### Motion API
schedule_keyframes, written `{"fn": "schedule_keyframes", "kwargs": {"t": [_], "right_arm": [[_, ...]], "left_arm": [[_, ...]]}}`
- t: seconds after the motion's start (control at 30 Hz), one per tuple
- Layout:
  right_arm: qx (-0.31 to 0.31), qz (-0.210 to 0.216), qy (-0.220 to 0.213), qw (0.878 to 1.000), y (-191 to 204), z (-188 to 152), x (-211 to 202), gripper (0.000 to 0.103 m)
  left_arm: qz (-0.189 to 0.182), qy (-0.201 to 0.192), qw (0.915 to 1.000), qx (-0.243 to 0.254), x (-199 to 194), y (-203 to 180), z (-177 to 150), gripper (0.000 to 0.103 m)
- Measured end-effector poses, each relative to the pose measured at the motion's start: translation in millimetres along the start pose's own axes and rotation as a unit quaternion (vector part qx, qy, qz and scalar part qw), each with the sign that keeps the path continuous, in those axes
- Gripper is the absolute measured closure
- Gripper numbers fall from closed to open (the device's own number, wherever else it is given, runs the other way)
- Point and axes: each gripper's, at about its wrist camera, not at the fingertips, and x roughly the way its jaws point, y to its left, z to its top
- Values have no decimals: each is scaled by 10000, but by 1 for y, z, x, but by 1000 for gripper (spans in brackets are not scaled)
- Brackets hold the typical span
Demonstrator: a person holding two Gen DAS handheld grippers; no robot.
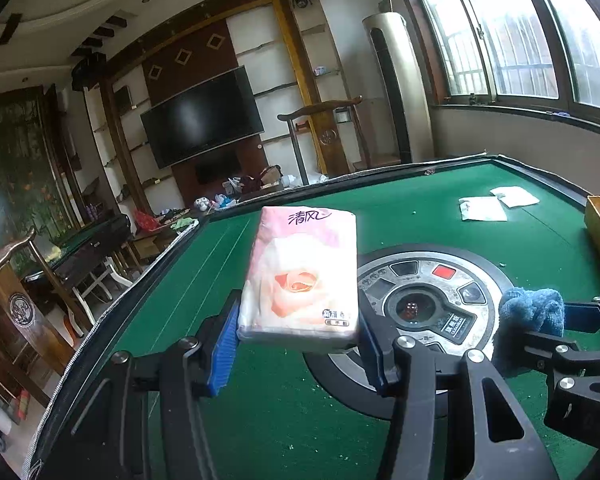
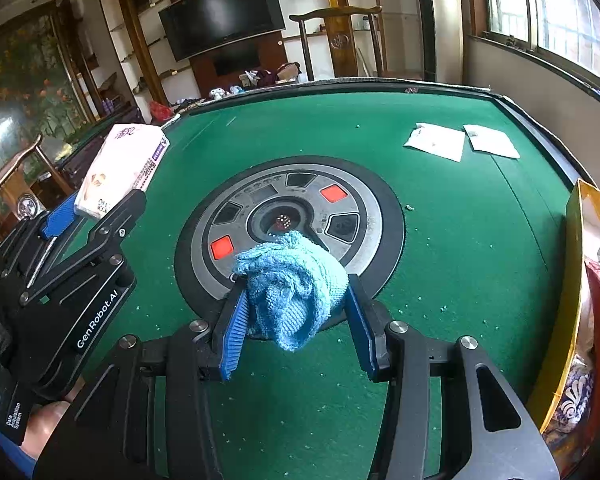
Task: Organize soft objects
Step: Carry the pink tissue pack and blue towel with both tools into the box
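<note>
A pink tissue pack (image 1: 300,276) printed with a rose stands upright between the blue pads of my left gripper (image 1: 300,344), which is shut on it and holds it above the green felt. From the right wrist the same tissue pack (image 2: 120,168) shows at the far left in the left gripper (image 2: 96,212). A crumpled blue cloth (image 2: 294,290) is pinched in my right gripper (image 2: 294,320), hanging over the table's round centre panel (image 2: 292,216). In the left wrist view, that blue cloth (image 1: 532,310) and the right gripper (image 1: 548,332) sit at the right edge.
The green table (image 2: 440,240) has a raised dark rim. Two white paper packets (image 2: 436,142) lie at its far right. A yellow box (image 2: 576,280) with patterned contents stands at the right edge. Small crumbs dot the felt. Chairs and a television stand beyond.
</note>
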Motion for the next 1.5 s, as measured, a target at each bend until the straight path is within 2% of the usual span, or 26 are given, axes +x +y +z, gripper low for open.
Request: {"fn": "schedule_keyframes", "kwargs": {"t": [0.33,0.47,0.67,0.73,0.8,0.9,0.97,1.07,1.13,1.23,1.33,1.43,1.5], "right_arm": [[37,-44,-20,10000,-3,0,-2,57],[92,-120,-177,9997,-9,3,-12,57],[356,-341,-642,9967,-34,15,-46,58],[529,-412,-796,9946,-47,20,-59,58],[750,-508,-953,9913,-63,25,-76,58],[1115,-676,-1172,9845,-92,28,-100,58],[1363,-777,-1310,9789,-113,29,-115,58],[1803,-909,-1496,9679,-150,25,-140,57],[2007,-1063,-1503,9622,-172,19,-152,57],[2272,-1254,-1542,9534,-204,7,-170,57],[2402,-1661,-1600,9429,-228,-3,-189,57],[2585,-1870,-1512,9356,-253,-9,-195,57],[2667,-2072,-1337,9317,-267,-12,-192,57]], "left_arm": [[-11,1,10000,0,0,-1,0,50],[-81,20,10000,-54,-1,1,-3,50],[-341,49,9993,-159,-8,-2,-3,50],[-564,48,9981,-246,-16,-10,1,50],[-703,-27,9973,-193,-25,-22,5,50],[-1099,-177,9938,-69,-49,-47,11,50],[-1480,-260,9886,-4,-67,-67,15,50],[-2117,-361,9766,94,-93,-96,21,50],[-2605,-299,9648,209,-107,-119,23,50],[-3145,-174,9481,440,-123,-151,23,50],[-3621,68,9305,550,-128,-177,23,49],[-3994,383,9139,624,-123,-198,25,49],[-4084,504,9092,635,-120,-207,22,49]]}}
